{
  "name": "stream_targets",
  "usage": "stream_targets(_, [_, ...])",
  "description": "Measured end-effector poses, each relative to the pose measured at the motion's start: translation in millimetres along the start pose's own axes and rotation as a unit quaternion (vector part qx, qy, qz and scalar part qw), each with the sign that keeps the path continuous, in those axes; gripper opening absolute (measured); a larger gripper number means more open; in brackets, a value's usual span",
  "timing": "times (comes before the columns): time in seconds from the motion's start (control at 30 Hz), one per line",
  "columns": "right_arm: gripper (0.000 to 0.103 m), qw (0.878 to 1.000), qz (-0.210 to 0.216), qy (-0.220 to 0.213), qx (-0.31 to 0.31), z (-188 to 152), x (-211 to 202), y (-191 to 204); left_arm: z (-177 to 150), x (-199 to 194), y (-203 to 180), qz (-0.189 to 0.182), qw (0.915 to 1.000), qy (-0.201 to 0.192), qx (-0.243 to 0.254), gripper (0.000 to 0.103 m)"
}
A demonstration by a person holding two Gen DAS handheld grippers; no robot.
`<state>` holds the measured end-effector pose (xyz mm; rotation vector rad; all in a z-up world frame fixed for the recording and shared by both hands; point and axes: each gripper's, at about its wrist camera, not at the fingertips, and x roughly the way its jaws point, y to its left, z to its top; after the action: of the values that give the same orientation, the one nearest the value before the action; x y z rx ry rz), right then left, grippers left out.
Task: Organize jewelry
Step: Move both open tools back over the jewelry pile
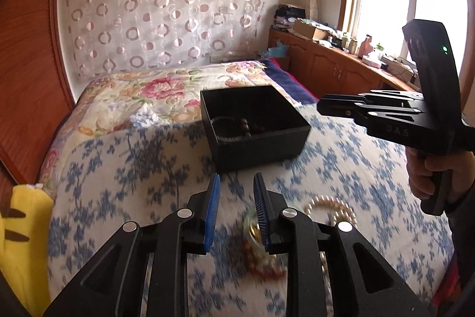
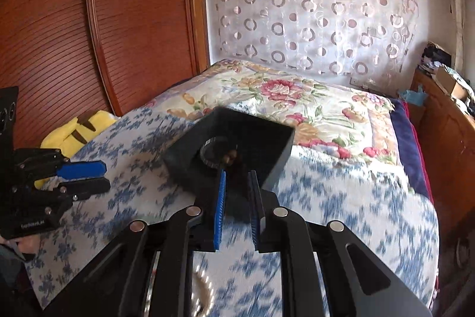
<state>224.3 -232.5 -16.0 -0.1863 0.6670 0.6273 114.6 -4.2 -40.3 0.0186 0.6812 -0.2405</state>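
Note:
An open black box [image 1: 261, 147] [image 2: 276, 162] sits on the blue-flowered bedspread, holding a dark bangle [image 1: 219, 127] and brown beads [image 1: 252, 125]. My left gripper [image 1: 236, 183] [image 2: 105, 176] hovers short of the box, slightly open with nothing between its blue pads. Beneath it lie a pearl necklace [image 1: 329, 207], a blurred gold bangle [image 1: 252, 228] and amber beads [image 1: 261, 266]. My right gripper [image 2: 237, 174] [image 1: 319, 107] hangs over the box's near right edge. Its jaws are almost together and grip nothing.
A yellow plush toy [image 1: 23, 228] [image 2: 77, 129] lies at the bed's left edge by the wooden wardrobe [image 2: 133, 20]. A floral quilt [image 1: 154, 91] covers the far bed. A cluttered wooden sideboard [image 1: 341, 61] runs under the window. A hand [image 1: 424, 171] holds the right gripper.

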Motion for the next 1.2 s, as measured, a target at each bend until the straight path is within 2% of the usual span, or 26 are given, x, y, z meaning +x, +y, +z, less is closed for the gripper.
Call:
stream_targets(0.2, [0.017,1.000,-0.005,0.025,0.001,-40,-11,6,-22,-8,-7,-0.003,0.9999,0.012,-0.002,0.022])
stream_targets(0.4, [0.023,0.998,0.005,0.062,0.000,-70,-1,10,-43,-8,-9,-0.008,0.9993,0.034,-0.009,0.022])
stream_targets(0.73, [0.021,0.993,0.019,0.112,-0.026,-85,22,21,-59,0,-15,-0.023,0.9978,0.061,-0.014,0.022])
stream_targets(1.2, [0.020,0.994,0.020,0.107,-0.025,-87,20,18,-53,23,-24,-0.027,0.9964,0.080,-0.009,0.022])
